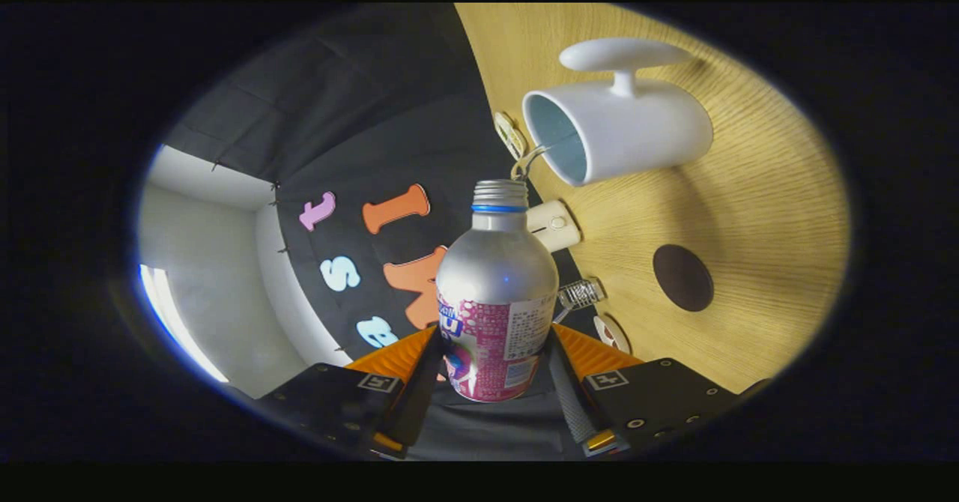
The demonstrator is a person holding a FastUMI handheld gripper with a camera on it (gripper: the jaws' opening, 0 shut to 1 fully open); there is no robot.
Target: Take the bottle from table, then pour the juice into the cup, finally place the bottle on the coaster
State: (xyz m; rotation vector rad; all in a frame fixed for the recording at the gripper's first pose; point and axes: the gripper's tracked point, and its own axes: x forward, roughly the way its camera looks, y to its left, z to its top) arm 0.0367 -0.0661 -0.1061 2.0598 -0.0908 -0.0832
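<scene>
Two fingers (494, 367) of the handheld gripper sit nearest the camera, one on each side of a bottle, both pressing against its lower body so that they pinch it firmly between them. Silver metal makes up the bottle (497, 292), which has a pink and white printed label around its lower half, a rounded shoulder, a blue ring at the neck and a bare threaded mouth with no cap on it. It is lifted clear of the bench and the whole view is rolled, so the wooden bench (757, 210) appears to stand like a wall beyond and to one side of the bottle.

Just beyond the bottle's mouth is a white cup (618, 131) with a pale blue inside; its open rim sits near the mouth of the bottle but does not touch it, and its handle points away from the gripper. I cannot tell whether any liquid is flowing.

On the bench, farther from the cup and beside the bottle's body, lies a dark brown round coaster (682, 277), with nothing on it. A small cream-coloured fitting (553, 225) shows just behind the bottle's shoulder at the bench edge, with a small clear ridged object (581, 293) below it
</scene>
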